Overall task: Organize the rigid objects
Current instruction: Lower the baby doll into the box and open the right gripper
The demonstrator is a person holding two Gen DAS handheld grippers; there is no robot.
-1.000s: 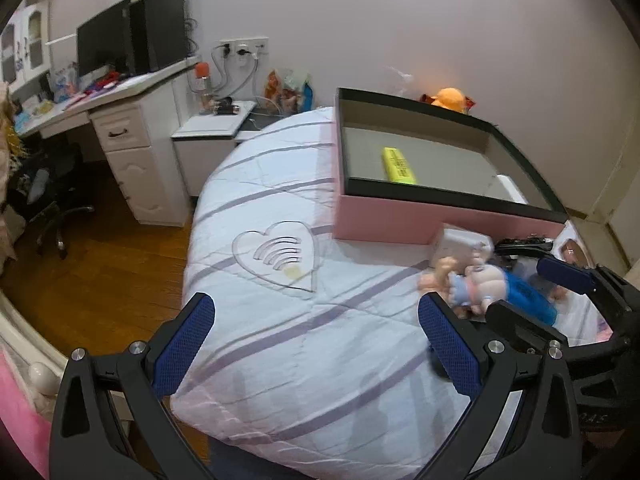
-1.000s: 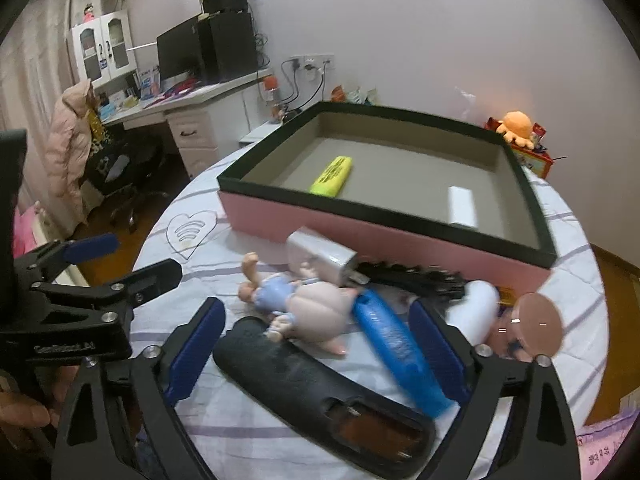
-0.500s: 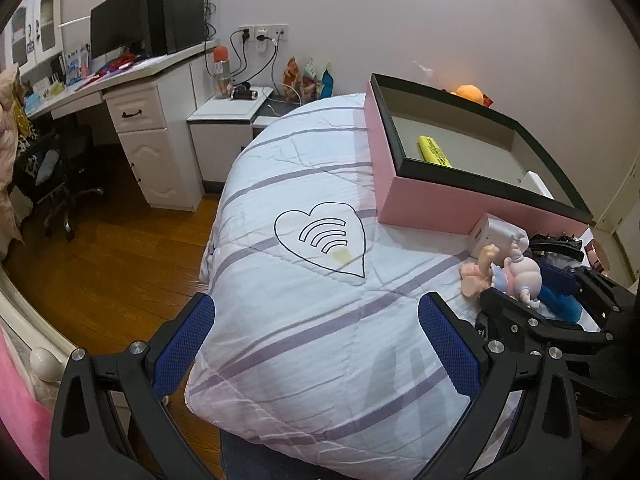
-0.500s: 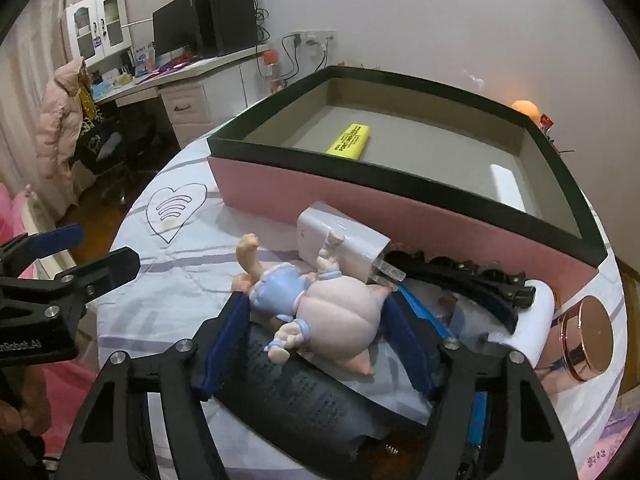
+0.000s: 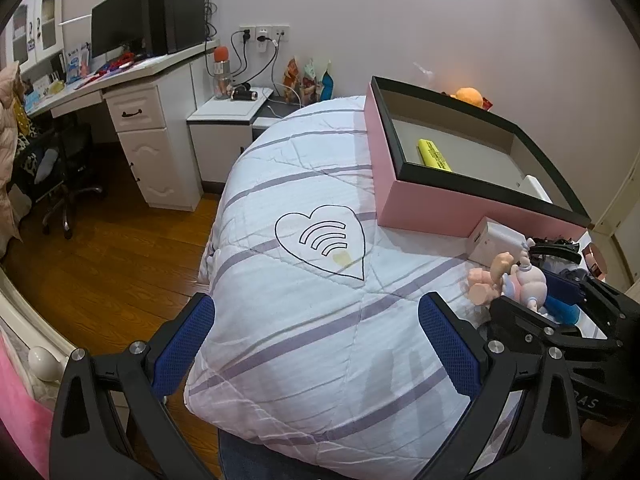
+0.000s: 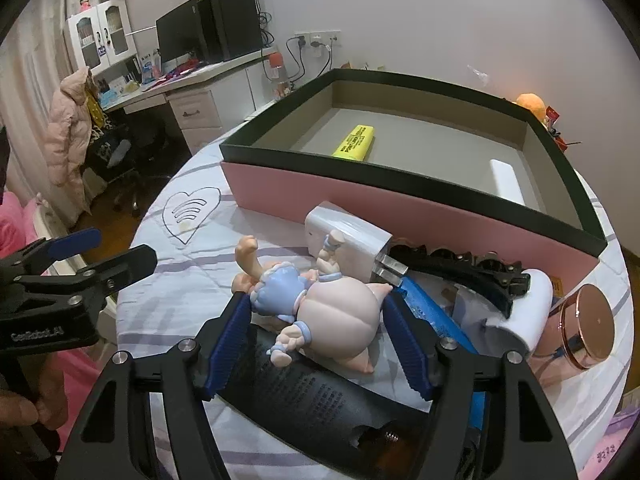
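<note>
A small doll [image 6: 332, 312] in a blue dress lies on its front across a long black case [image 6: 312, 396] on the bedspread. My right gripper [image 6: 316, 308] is shut on the doll, its blue pads pressing both sides. A white charger plug [image 6: 348, 240], a blue tube [image 6: 432, 312] and a black hair clip [image 6: 472, 272] lie around it. Behind stands a pink box [image 6: 360, 204] with a black rim, holding a yellow highlighter [image 6: 354, 143] and a white bar [image 6: 506, 180]. My left gripper [image 5: 316, 312] hangs open over bare bedspread, left of the doll [image 5: 516, 280].
A white roll [image 6: 524, 316] and a rose-gold round lid [image 6: 592, 324] lie at the right by the box. Left of the bed are wooden floor [image 5: 100, 248], a white desk [image 5: 140, 120] with a monitor, an office chair and a low nightstand [image 5: 228, 120].
My right gripper has come forward over the doll and its jaws have narrowed from wide open onto the doll's sides. The left gripper has stayed open.
</note>
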